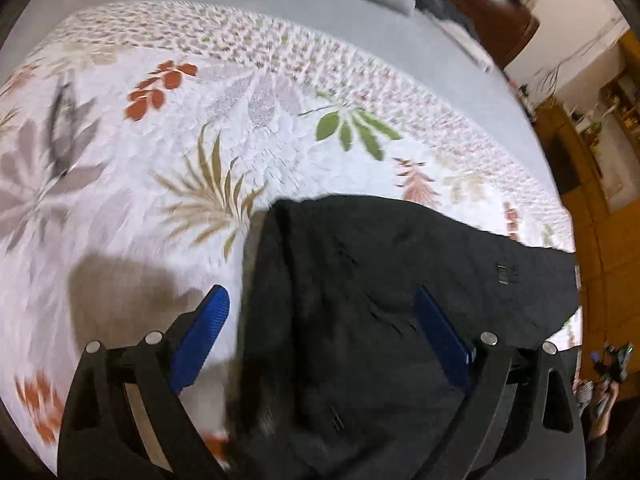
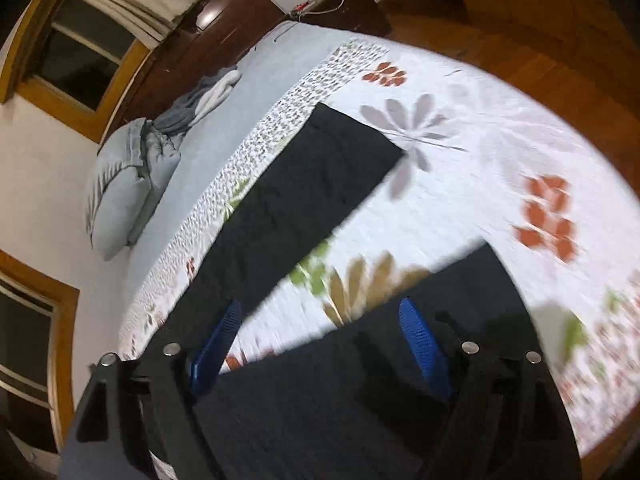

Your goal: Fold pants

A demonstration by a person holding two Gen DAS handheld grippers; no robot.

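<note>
Black pants (image 1: 360, 300) lie spread on a floral bedspread (image 1: 160, 140). In the left wrist view their waist end lies under my left gripper (image 1: 322, 298), which is open with blue pads, hovering above the cloth and holding nothing. In the right wrist view the two legs diverge: one leg (image 2: 304, 200) runs away to the upper left, the other leg (image 2: 360, 380) lies below my right gripper (image 2: 320, 312). The right gripper is open and empty above the gap between the legs.
The bedspread (image 2: 480, 184) covers a bed with a light blue sheet (image 2: 240, 92). Pillows (image 2: 124, 184) and bunched clothes (image 2: 204, 100) lie at the head. A dark wooden headboard (image 2: 224, 28), windows and wooden floor (image 2: 540, 40) surround the bed.
</note>
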